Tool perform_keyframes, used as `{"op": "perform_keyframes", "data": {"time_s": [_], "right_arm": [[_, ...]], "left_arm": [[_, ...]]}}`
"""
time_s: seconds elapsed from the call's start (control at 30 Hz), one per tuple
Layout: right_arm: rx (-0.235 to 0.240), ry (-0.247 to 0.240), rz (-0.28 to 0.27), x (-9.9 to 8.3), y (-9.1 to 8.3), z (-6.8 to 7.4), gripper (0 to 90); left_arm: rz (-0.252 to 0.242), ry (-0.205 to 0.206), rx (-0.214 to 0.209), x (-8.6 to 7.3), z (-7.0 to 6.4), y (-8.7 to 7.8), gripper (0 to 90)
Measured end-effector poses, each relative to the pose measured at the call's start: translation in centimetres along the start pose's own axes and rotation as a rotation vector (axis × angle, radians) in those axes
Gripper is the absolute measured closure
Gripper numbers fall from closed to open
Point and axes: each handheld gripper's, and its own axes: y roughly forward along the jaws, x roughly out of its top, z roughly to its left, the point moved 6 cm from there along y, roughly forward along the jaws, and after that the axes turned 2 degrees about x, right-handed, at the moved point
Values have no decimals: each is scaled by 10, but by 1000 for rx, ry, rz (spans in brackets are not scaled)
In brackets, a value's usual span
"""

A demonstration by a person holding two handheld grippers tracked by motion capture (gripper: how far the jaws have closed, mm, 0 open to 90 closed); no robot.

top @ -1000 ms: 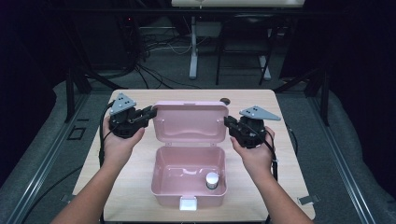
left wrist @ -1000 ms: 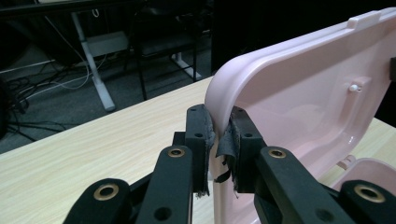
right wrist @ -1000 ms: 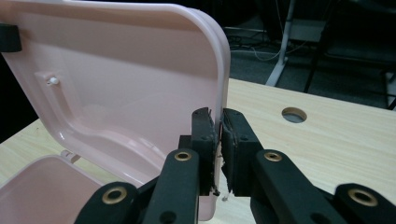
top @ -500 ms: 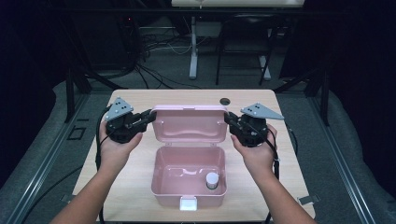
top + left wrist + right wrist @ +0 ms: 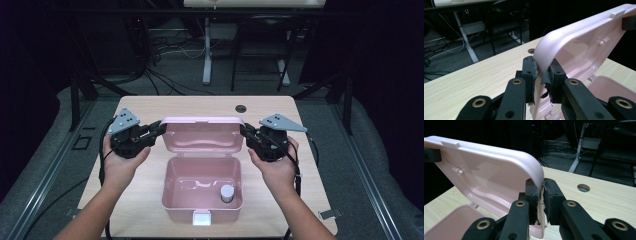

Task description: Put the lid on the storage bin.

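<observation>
- A pink plastic box [image 5: 202, 192] is sitting at the middle of the wooden table [image 5: 150, 107], near the person's edge, with its hinged lid [image 5: 202, 134] standing open and leaning back.
- The lid is showing a smooth, glossy inner face with rounded corners, a raised moulded rim and a small peg [image 5: 601, 42] on the inside.
- The box is carrying a pale latch tab [image 5: 202, 218] at the centre of its front wall.
- A small cylindrical container with a grey cap [image 5: 227, 193] is standing upright inside the box, toward the front right corner.
- The left gripper [image 5: 541, 75] is clamping the left edge of the lid, jaws narrow, with one pad on each face.
- The right gripper [image 5: 541, 195] is clamping the right edge of the lid in the same way.
- A round cable hole [image 5: 241, 108] is lying in the table behind the lid.
</observation>
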Motion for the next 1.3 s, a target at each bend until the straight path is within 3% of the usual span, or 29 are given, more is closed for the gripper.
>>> {"op": "perform_keyframes", "data": {"time_s": [1.3], "right_arm": [[36, -7, -1, -10, -16, 10, 777]], "left_arm": [[-19, 3, -53, -6, -13, -20, 715]]}}
